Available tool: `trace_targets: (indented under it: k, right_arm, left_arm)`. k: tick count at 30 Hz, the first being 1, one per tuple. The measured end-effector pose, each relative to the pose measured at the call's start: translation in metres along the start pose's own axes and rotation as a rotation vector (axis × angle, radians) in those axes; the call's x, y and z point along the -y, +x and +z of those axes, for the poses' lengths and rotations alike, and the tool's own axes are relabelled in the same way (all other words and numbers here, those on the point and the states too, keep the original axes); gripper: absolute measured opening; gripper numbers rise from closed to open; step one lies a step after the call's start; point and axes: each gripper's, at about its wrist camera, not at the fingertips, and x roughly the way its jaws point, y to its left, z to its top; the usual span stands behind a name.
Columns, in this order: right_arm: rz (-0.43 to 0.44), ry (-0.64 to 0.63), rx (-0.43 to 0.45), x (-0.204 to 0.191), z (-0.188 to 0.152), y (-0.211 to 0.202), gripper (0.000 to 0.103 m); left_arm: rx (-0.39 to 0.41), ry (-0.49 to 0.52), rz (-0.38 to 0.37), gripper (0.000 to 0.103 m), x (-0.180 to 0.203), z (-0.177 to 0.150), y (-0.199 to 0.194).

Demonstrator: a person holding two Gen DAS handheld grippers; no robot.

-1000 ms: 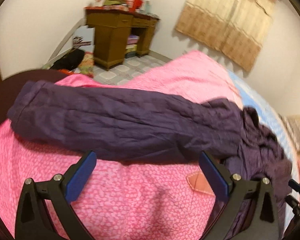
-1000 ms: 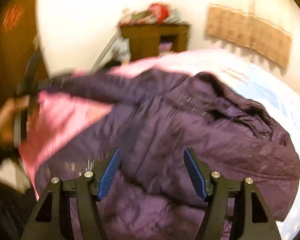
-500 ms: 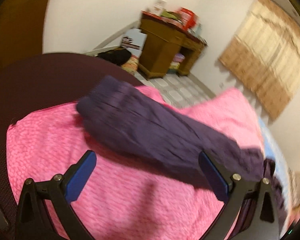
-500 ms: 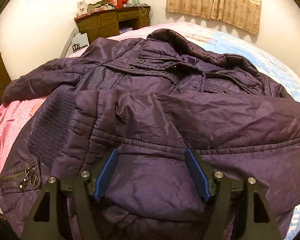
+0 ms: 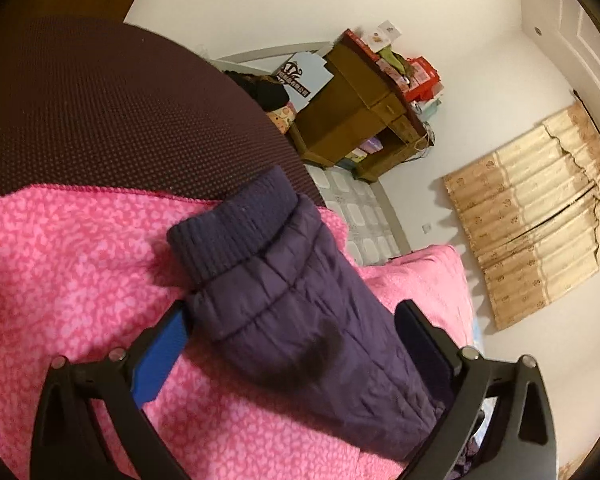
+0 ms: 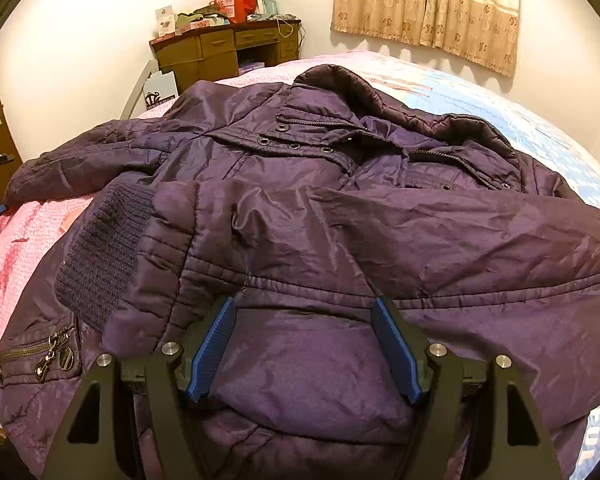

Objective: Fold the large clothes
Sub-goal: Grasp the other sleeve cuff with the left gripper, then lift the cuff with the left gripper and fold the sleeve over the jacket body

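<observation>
Folding the purple jacket (image 6: 300, 208) on the bed (image 6: 480, 92): left hand-held gripper (image 5: 292, 340), unclenched, straddles the outstretched sleeve (image 5: 300, 320); pinch near its cuff (image 5: 236, 232), carry across. Right hand-held gripper (image 6: 304, 344) hovers released.

The purple jacket (image 6: 340, 208) is cut off by the lower picture edge in the right wrist view, so its hem cannot be seen. A sleeve folded across the jacket hides the front beneath it. In the left wrist view only the other sleeve (image 5: 300, 320) shows; the right finger (image 5: 428, 340) of the left gripper (image 5: 296, 330) covers its far side, so contact cannot be judged. Items on the wooden desk (image 6: 224, 50) beyond the jacket are too small to identify.
</observation>
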Motion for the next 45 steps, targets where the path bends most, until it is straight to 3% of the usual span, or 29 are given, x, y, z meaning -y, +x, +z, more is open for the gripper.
trace_targets:
  k: [5, 8, 10, 12, 20, 33, 41, 45]
  right_arm:
    - [-0.003, -0.001, 0.006, 0.000, -0.001, -0.001, 0.071]
    - [-0.007, -0.004, 0.007, 0.000, -0.001, -0.002, 0.072]
    - [-0.010, -0.005, 0.008, -0.001, -0.001, -0.002, 0.072]
    - [-0.011, -0.005, 0.009, -0.001, -0.001, -0.002, 0.072]
    - [-0.011, -0.003, 0.008, -0.002, -0.001, -0.002, 0.072]
    - [0.004, 0.013, 0.007, 0.000, -0.001, -0.002, 0.073]
    - [-0.001, 0.024, 0.013, -0.002, 0.000, -0.006, 0.074]
    - [0.044, 0.080, 0.030, 0.004, -0.002, -0.025, 0.074]
  left_arm:
    - [0.011, 0.001, 0.032, 0.085, -0.006, 0.002, 0.009]
    - [0.026, 0.008, 0.032, 0.060, -0.008, 0.004, 0.010]
    - [0.022, -0.009, 0.002, 0.038, -0.012, 0.006, 0.009]
    - [0.028, -0.005, -0.026, 0.033, -0.013, 0.008, 0.006]
    - [0.084, 0.112, -0.109, 0.029, 0.015, 0.019, -0.016]
    - [0.138, 0.302, -0.354, 0.028, 0.115, 0.023, -0.060]
    - [0.086, 0.399, -0.474, 0.028, 0.168, 0.001, -0.070]
    - [0.053, 0.453, -0.541, 0.027, 0.195, -0.021, -0.076]
